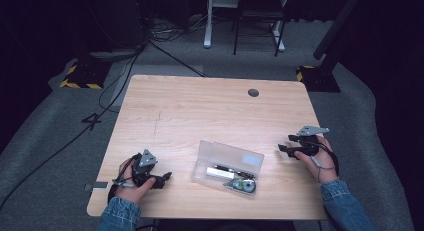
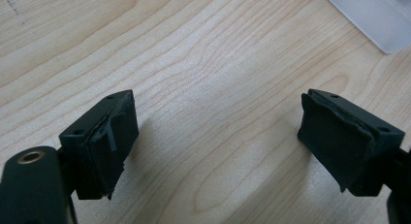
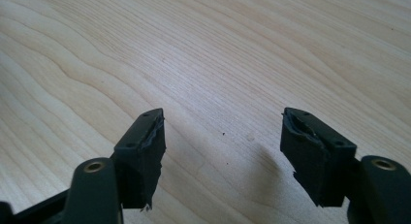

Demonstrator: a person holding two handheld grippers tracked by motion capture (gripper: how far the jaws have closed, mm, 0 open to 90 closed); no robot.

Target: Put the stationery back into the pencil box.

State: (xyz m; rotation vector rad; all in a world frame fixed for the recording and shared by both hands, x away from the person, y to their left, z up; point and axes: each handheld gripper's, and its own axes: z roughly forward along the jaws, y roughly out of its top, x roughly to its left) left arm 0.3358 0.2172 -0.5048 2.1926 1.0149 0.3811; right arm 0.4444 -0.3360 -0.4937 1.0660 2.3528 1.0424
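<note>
A clear plastic case [image 1: 228, 167] lies near the front middle of the wooden table [image 1: 200, 106], with a pen-like item and a round green-grey item inside. My left gripper [image 1: 167, 177] rests on the table left of the case, pointing right toward it; its jaws stand wide apart over bare wood [image 2: 218, 136], and a corner of the case [image 2: 373, 15] shows at the upper right of the left gripper view. My right gripper [image 1: 284, 145] sits right of the case, pointing left. Its jaws are open with only bare wood between them [image 3: 223, 141].
A round grey cable hole [image 1: 253, 92] sits near the table's far edge. Cables run across the grey floor at the left. Yellow-black stand bases [image 1: 80, 77] and white desk legs [image 1: 207, 21] stand beyond the table.
</note>
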